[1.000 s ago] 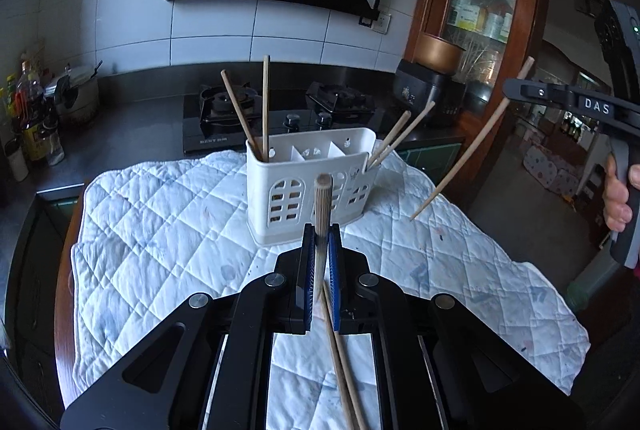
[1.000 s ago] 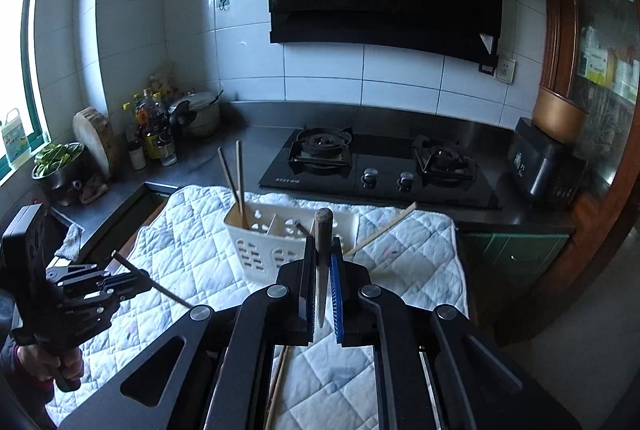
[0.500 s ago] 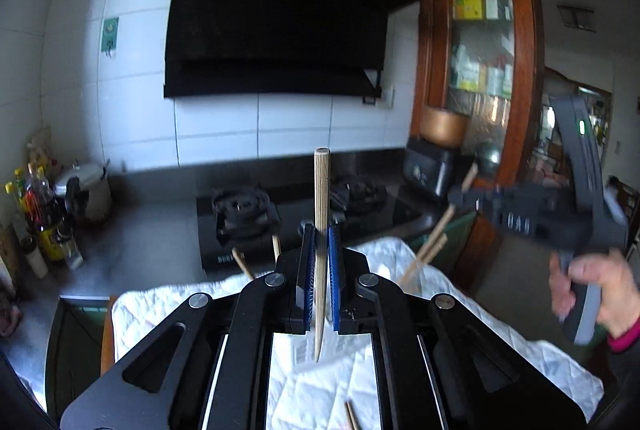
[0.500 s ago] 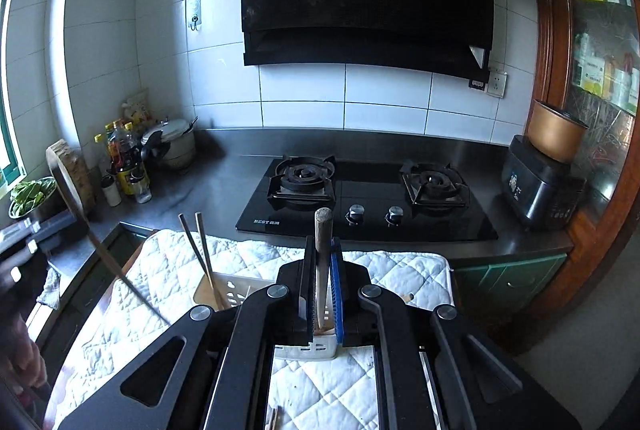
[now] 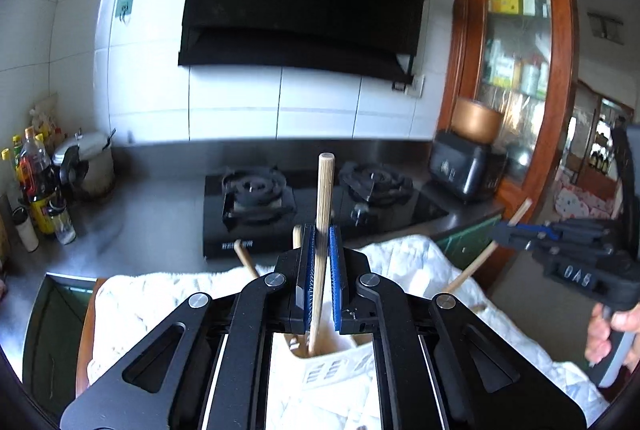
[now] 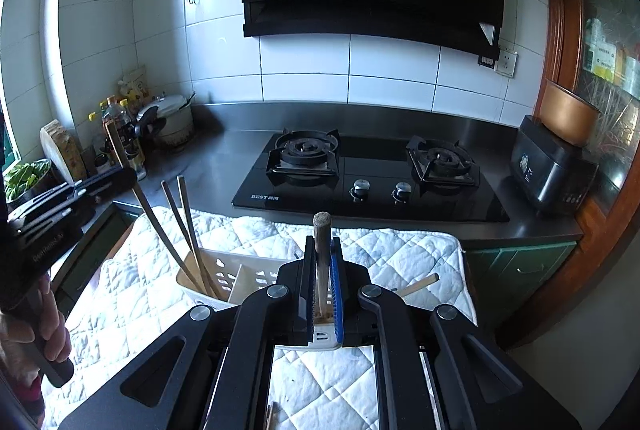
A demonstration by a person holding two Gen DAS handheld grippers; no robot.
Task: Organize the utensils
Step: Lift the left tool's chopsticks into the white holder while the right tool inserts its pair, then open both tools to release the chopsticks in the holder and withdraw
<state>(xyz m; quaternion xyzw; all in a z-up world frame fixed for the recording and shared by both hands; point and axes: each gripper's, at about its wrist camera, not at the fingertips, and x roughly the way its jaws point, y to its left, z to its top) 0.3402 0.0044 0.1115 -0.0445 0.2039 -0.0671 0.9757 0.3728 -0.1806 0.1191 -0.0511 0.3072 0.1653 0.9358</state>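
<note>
My left gripper is shut on a wooden chopstick held upright, its lower end inside the left compartment of the white slotted utensil holder. My right gripper is shut on another wooden chopstick, upright, its lower end at the holder's right compartment. Two more chopsticks lean in the holder's left end. The left gripper with its chopstick shows in the right wrist view, the right gripper in the left wrist view.
The holder stands on a white quilted cloth. Behind it is a black gas hob on a steel counter. Bottles and a pot stand far left, a dark appliance far right. A loose chopstick lies by the holder.
Both grippers have lowered over the holder, and both chopsticks' lower ends have gone down into its compartments. A second ago both were held back from the holder.
</note>
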